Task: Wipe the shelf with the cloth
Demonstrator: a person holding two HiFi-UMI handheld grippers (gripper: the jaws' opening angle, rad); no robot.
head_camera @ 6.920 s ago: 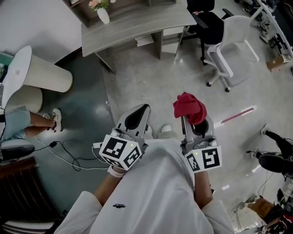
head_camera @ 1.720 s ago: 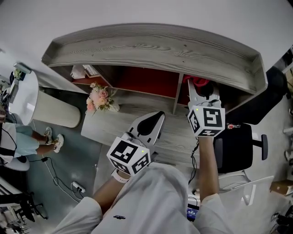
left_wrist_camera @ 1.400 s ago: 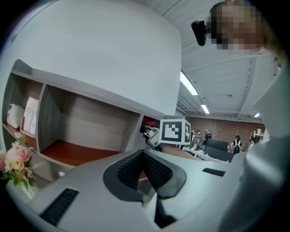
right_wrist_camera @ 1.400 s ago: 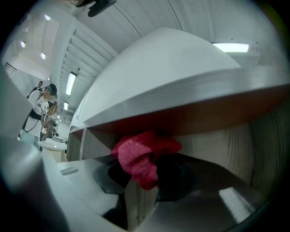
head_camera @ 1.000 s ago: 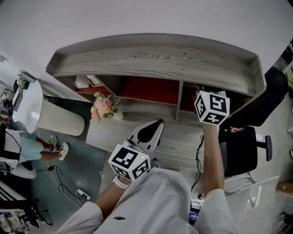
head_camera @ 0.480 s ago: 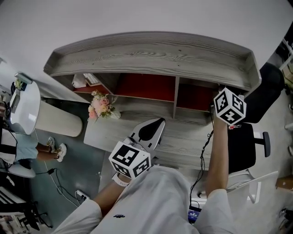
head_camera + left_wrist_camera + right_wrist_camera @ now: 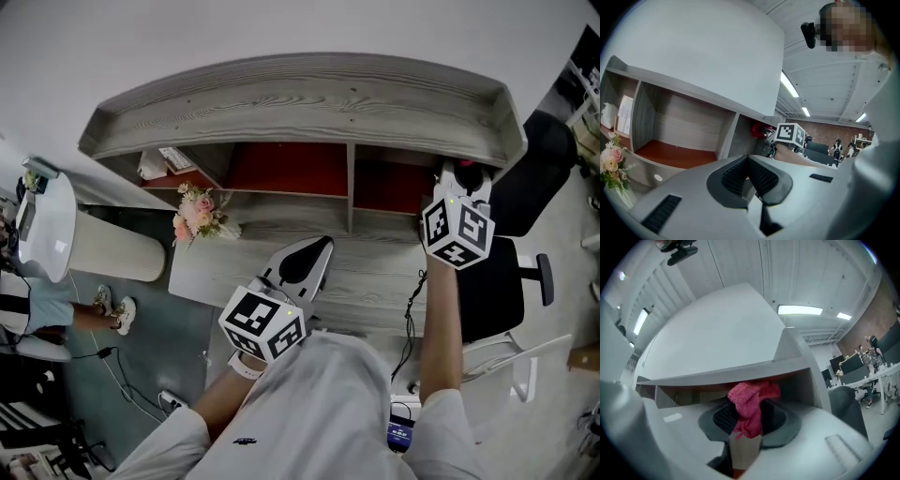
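Cloth (image 7: 752,397): red, bunched between both pads (image 7: 724,418), spilling past the fingertips, at right compartment of shelf (image 7: 309,98).
Right gripper (image 7: 747,420): clamped on cloth.
Left gripper (image 7: 748,159): jaws pressed together, holding nothing.

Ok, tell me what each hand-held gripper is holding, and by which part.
The right hand-held gripper pinches the red cloth by a bunched fold; a wad sticks out past the jaws. The left hand-held gripper is shut, empty.

Nothing legible anywhere.
The cubes on the left gripper (image 7: 319,247) and right gripper (image 7: 461,174) bear only black-and-white square markers; the small dark mark (image 7: 246,439) on the shirt (image 7: 323,412) and the papers (image 7: 174,157) on the shelf (image 7: 309,98) are too small to read.
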